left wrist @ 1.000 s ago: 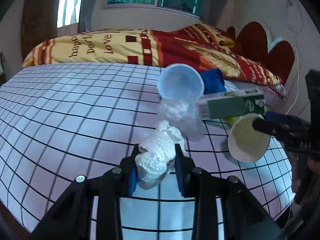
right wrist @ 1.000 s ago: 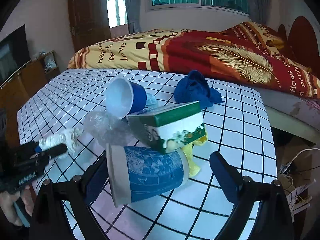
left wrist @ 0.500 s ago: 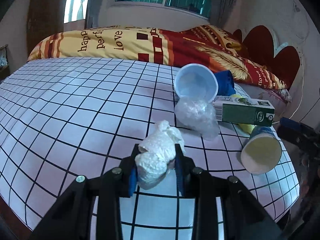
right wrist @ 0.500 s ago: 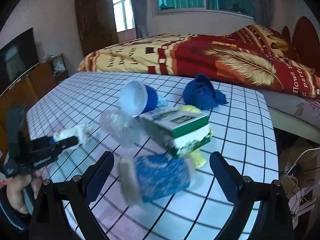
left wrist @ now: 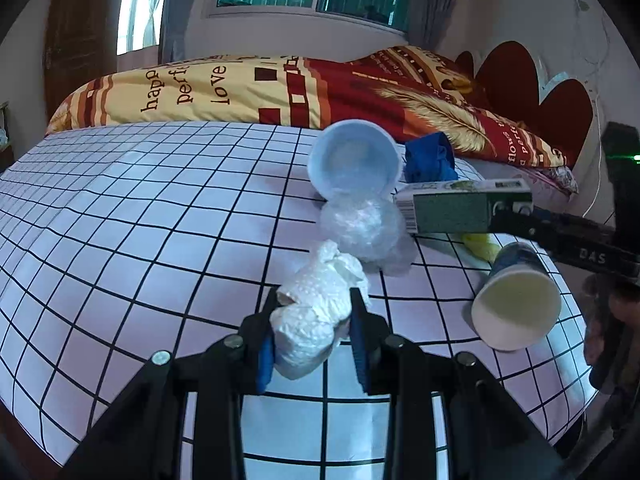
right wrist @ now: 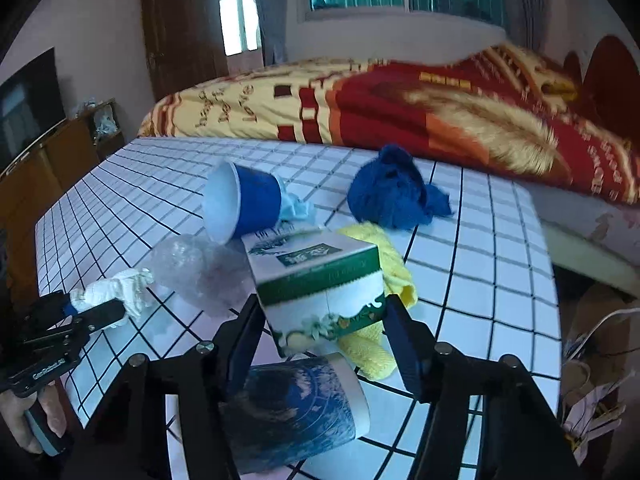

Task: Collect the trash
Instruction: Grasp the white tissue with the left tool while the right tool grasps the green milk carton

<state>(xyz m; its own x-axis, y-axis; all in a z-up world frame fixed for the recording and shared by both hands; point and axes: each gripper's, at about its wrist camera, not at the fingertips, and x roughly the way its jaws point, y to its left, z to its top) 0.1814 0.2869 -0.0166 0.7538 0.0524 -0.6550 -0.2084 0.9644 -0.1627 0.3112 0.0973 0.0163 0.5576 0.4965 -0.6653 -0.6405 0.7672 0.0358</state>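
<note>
My left gripper (left wrist: 314,304) is shut on a crumpled white tissue (left wrist: 316,320), held just above the checkered table; it also shows in the right wrist view (right wrist: 120,286). My right gripper (right wrist: 320,306) has its jaws around the green and white carton (right wrist: 320,284), which also shows in the left wrist view (left wrist: 460,210). A blue paper cup (right wrist: 296,408) lies on its side under the right gripper. Another blue cup (right wrist: 244,204), a clear plastic wrap (right wrist: 200,268), a yellow cloth (right wrist: 384,276) and a blue cloth (right wrist: 394,196) lie around the carton.
The checkered table (left wrist: 140,220) stands against a bed with a red and yellow blanket (left wrist: 280,88). The table's right edge (right wrist: 548,280) drops to a floor with cables. A wooden cabinet (right wrist: 52,152) stands on the left.
My right gripper let the blue paper cup go, moved forward over it and closed in around the carton. My left gripper kept hold of the tissue and shifted slightly.
</note>
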